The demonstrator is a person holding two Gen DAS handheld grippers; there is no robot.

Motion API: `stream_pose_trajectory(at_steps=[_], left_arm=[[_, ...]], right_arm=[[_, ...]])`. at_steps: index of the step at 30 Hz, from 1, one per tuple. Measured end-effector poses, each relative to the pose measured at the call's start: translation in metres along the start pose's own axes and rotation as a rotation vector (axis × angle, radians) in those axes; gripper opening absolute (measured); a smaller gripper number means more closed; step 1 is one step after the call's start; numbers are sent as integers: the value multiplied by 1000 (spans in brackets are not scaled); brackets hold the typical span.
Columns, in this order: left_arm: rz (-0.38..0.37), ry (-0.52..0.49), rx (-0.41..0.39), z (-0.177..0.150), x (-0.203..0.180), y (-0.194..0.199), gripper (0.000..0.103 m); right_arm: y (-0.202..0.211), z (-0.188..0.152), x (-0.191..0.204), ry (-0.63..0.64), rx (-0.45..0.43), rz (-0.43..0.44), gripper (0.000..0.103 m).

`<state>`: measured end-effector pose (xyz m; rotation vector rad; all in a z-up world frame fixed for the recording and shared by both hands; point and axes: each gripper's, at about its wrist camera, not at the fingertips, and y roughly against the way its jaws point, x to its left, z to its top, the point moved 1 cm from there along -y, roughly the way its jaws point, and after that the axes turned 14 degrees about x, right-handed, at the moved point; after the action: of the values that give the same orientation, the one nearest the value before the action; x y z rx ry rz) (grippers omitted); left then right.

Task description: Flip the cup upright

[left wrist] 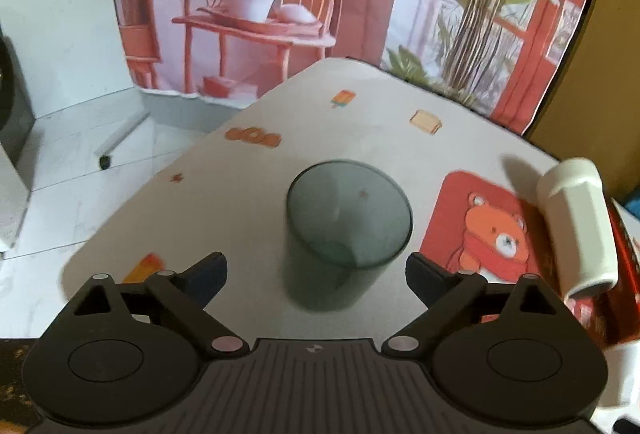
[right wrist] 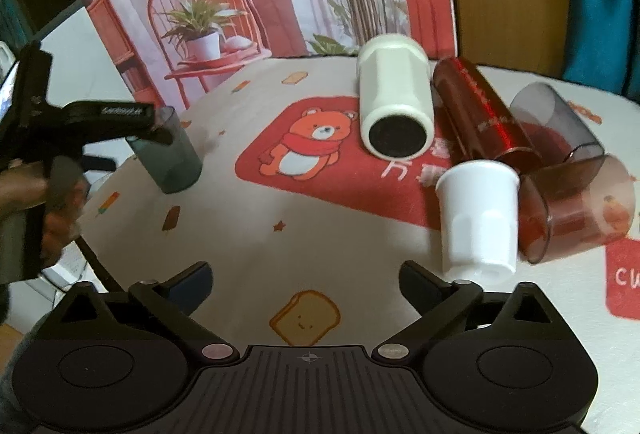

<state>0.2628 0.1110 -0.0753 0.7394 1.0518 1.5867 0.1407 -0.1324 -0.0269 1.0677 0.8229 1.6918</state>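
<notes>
A smoky grey-green translucent cup (left wrist: 348, 222) stands upright on the table, mouth up, just ahead of my left gripper (left wrist: 316, 274), which is open and empty with its fingers spread wider than the cup. The right wrist view shows the same cup (right wrist: 168, 158) at the left with the left gripper (right wrist: 160, 124) beside its rim. My right gripper (right wrist: 306, 282) is open and empty above the tablecloth. A white cup (right wrist: 478, 218) stands mouth up just ahead of its right finger.
A white tumbler (right wrist: 394, 102) lies on its side on the red bear mat (right wrist: 304, 150); it also shows in the left wrist view (left wrist: 576, 222). A red bottle (right wrist: 476, 110) and two translucent brown cups (right wrist: 576, 210) lie at the right. The table edge (left wrist: 160, 174) drops off left.
</notes>
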Motion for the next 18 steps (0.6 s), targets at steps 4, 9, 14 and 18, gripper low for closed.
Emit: stream_pose_trajectory(at_steps=[4,9,14,18], left_arm=[[4,-24,2,-14,7,25,99],[16,-83,-11,-36,8,55,100],[-21,-89,-34,-61,8,75,103],[-30,-127,-27,-79,2,80,103]], right_arm=[[7,4,0,-12,-14,-41,103],[20,2,0,-26,-58,-99,103],[41,-6,-1,-56,-119,-141,103],[55,-16,1,-69,-152,-171,103]])
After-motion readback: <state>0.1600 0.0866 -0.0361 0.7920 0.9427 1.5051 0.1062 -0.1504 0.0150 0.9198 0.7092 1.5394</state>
